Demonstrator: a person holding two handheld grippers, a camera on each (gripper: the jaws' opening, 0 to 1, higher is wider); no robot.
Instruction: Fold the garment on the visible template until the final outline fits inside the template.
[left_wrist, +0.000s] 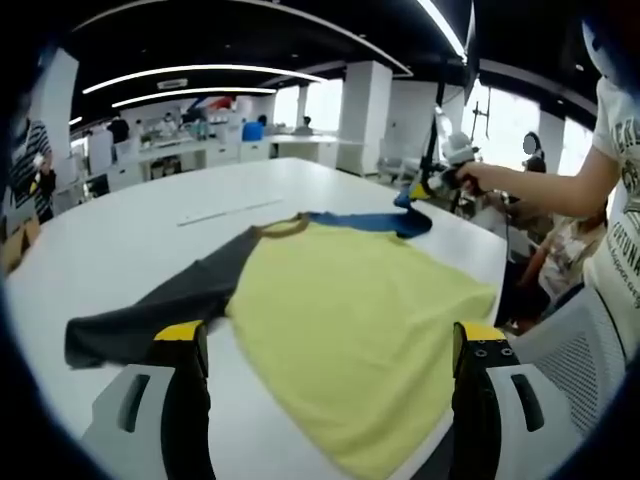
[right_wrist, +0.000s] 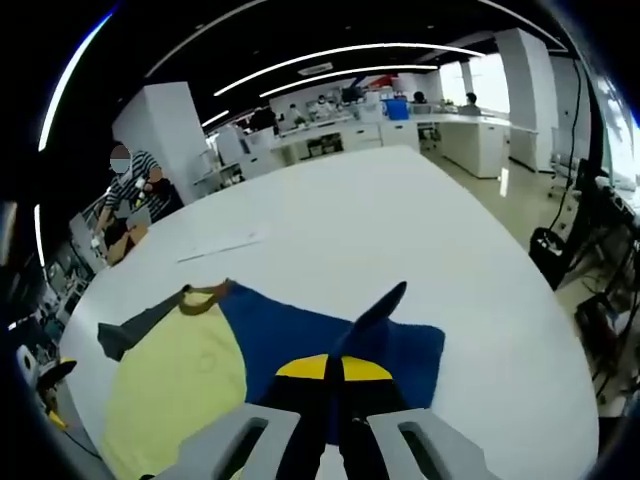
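Observation:
A T-shirt with a yellow body (left_wrist: 350, 300), a dark grey sleeve (left_wrist: 160, 305) and a blue sleeve (left_wrist: 375, 221) lies flat on the white table (left_wrist: 130, 235). My left gripper (left_wrist: 330, 340) is open wide above the shirt's near edge, one yellow-tipped jaw on each side of the yellow body. In the right gripper view, my right gripper (right_wrist: 333, 368) is shut on a pinched-up fold of the blue sleeve (right_wrist: 280, 330), beside the yellow body (right_wrist: 180, 380) and grey sleeve (right_wrist: 130, 332). The left gripper view shows that right gripper (left_wrist: 415, 195) in a person's hand at the sleeve's far end.
A thin pale strip (left_wrist: 230, 212) lies on the table beyond the collar. A person (left_wrist: 610, 200) stands at the table's right edge beside a white mesh chair (left_wrist: 575, 350). Another person (right_wrist: 130, 195) is at the far left. Dark equipment (right_wrist: 560, 250) stands off the right edge.

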